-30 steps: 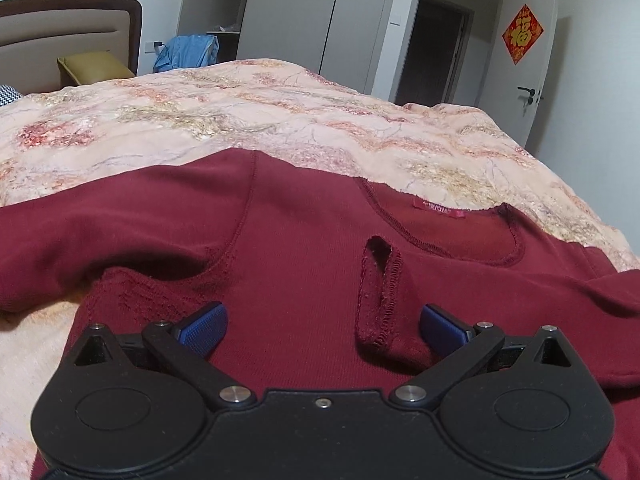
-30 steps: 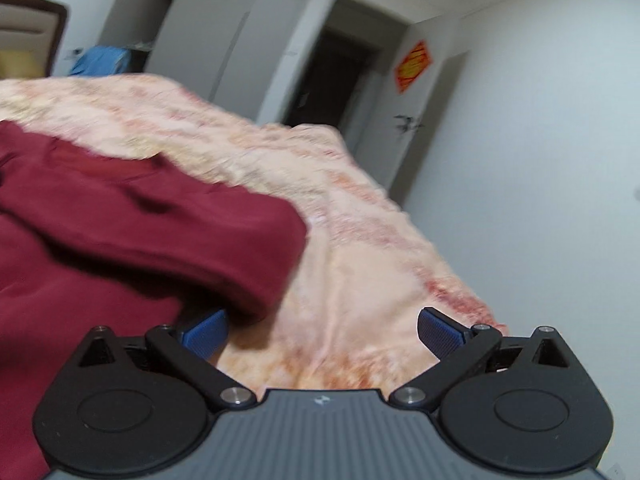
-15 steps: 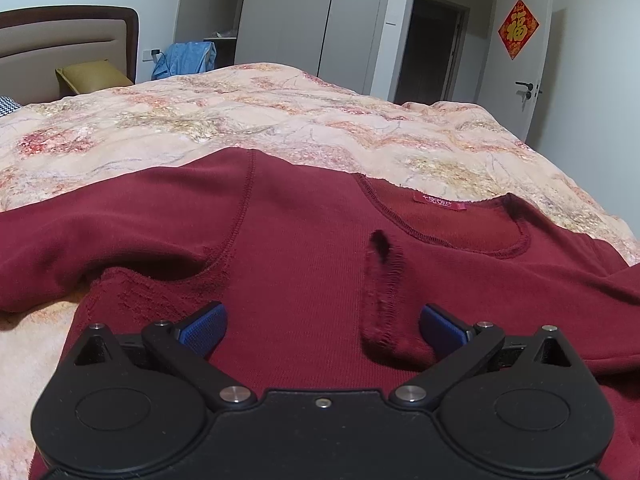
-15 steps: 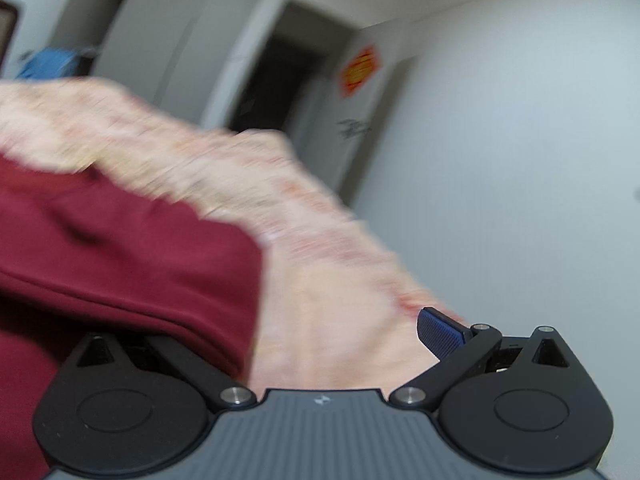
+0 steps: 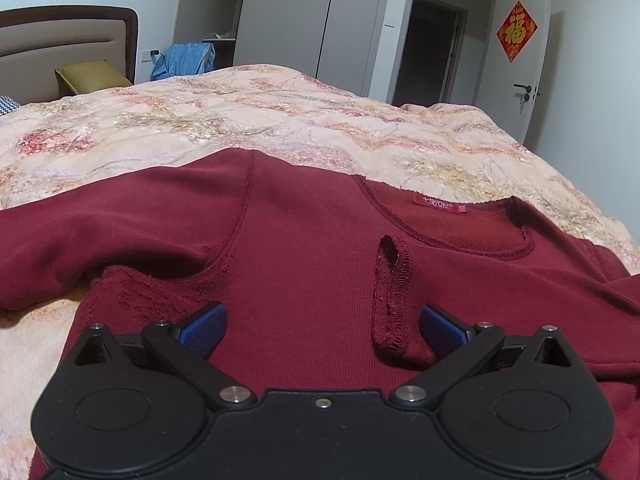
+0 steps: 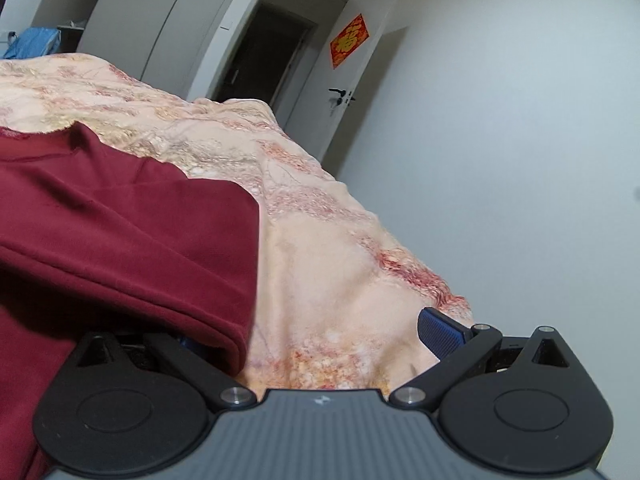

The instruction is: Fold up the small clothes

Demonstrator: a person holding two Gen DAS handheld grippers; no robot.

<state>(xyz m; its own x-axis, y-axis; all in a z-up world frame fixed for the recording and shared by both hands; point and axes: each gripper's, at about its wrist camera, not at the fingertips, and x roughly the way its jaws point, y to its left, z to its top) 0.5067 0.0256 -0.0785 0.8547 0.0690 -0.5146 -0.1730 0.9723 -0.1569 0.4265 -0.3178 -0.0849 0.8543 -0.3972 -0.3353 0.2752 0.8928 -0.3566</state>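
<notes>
While both sets of jaws stand wide apart, gripping nothing: left gripper [image 5: 322, 326] over maroon top [image 5: 312, 264], torn slit [image 5: 390, 296] at 1 o'clock; right gripper [image 6: 320, 334], sleeve cuff [image 6: 224, 280] draped over its 9 o'clock finger. Beyond: floral quilt [image 5: 280, 120]; headboard [image 5: 68, 48] at 10 o'clock; door [image 5: 524, 76] at 2 o'clock.

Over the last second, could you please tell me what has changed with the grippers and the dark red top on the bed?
The right gripper swung across the dark red knit top's sleeve end, so the cuff now covers its left finger; jaws open, nothing grasped. The left gripper kept hovering open over the top, whose collar edged slightly right in view. The floral peach quilt is unchanged.
</notes>
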